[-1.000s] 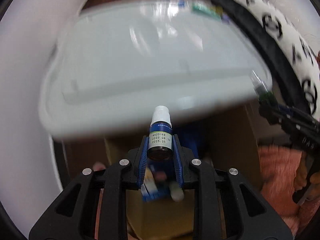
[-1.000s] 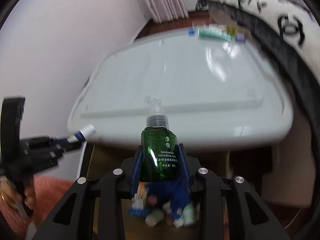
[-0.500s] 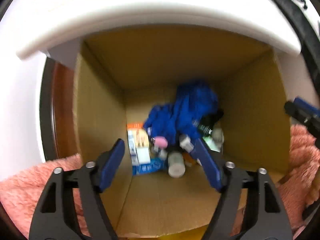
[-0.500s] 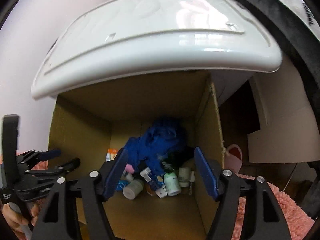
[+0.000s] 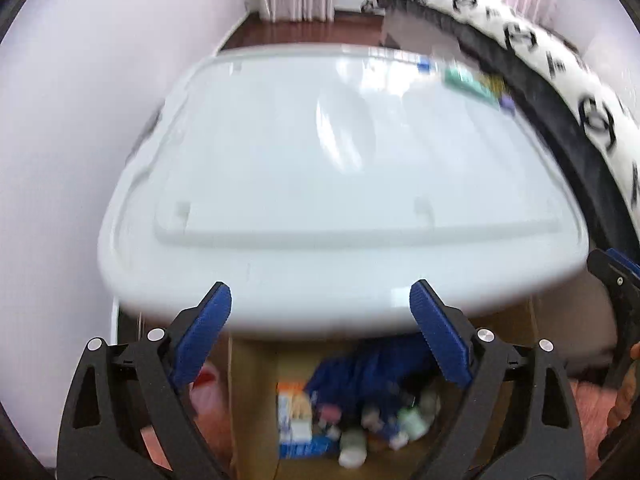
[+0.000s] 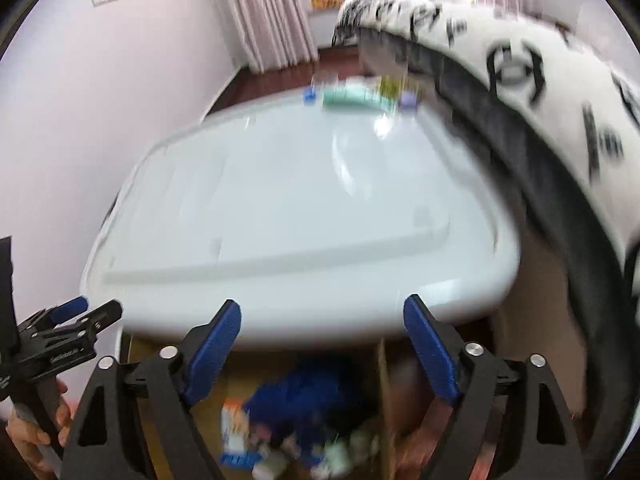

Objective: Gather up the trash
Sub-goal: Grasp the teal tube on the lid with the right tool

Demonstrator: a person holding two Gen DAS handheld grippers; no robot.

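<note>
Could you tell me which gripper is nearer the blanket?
Right. The right gripper is on the blanket side; the left gripper is farther, by the wall. Both are opening, empty.

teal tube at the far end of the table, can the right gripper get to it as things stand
Probably yes. The right gripper is empty, its jaws opening, and the white table between it and the teal tube is bare; it would just have to reach across.

text: none legible | labels: blurred (box (image 5: pixel 298 424) print unreadable)

Both tools tilt downward. The left tool (image 5: pixel 320 312) is opening, nothing between its pads. The right tool (image 6: pixel 322 328) likewise.
</note>
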